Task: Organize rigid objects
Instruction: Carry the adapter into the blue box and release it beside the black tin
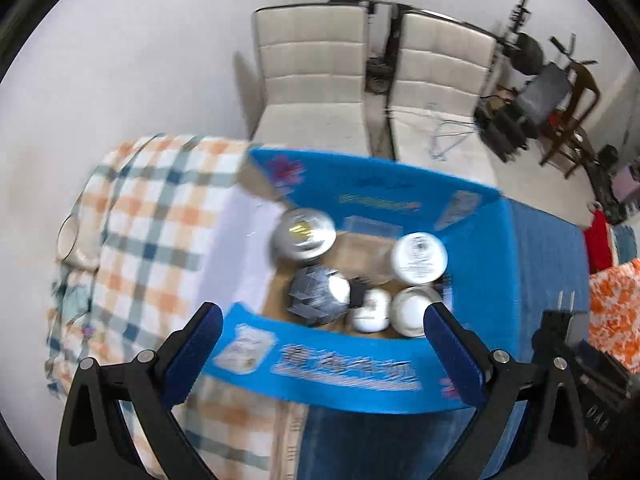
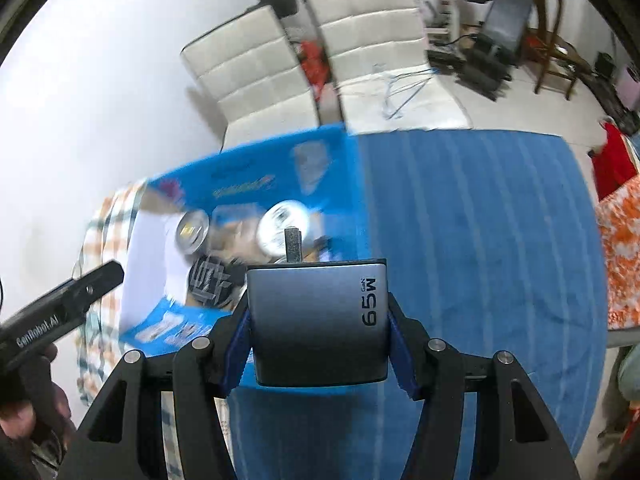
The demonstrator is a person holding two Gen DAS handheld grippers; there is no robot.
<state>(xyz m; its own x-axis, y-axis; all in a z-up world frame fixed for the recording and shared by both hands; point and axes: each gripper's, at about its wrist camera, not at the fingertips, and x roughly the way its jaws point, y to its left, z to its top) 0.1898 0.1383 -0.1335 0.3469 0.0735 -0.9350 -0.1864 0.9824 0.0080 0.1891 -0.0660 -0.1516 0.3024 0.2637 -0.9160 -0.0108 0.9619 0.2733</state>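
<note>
We saw a grey 65W charger (image 2: 318,320) clamped flat, prongs pointing forward. The blue carton (image 1: 320,364) stood open, holding round white and silver tins (image 1: 418,258)

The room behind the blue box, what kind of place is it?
Probably a home living room: two white padded chairs on a pale floor, a wooden chair amid clutter, and a checked cloth under the blue box.

Matt grey charger (image 2: 318,324), glossy printed cardboard box (image 1: 332,364), woven checked cloth (image 1: 160,216), shiny metal tin lid (image 1: 304,232)
</note>
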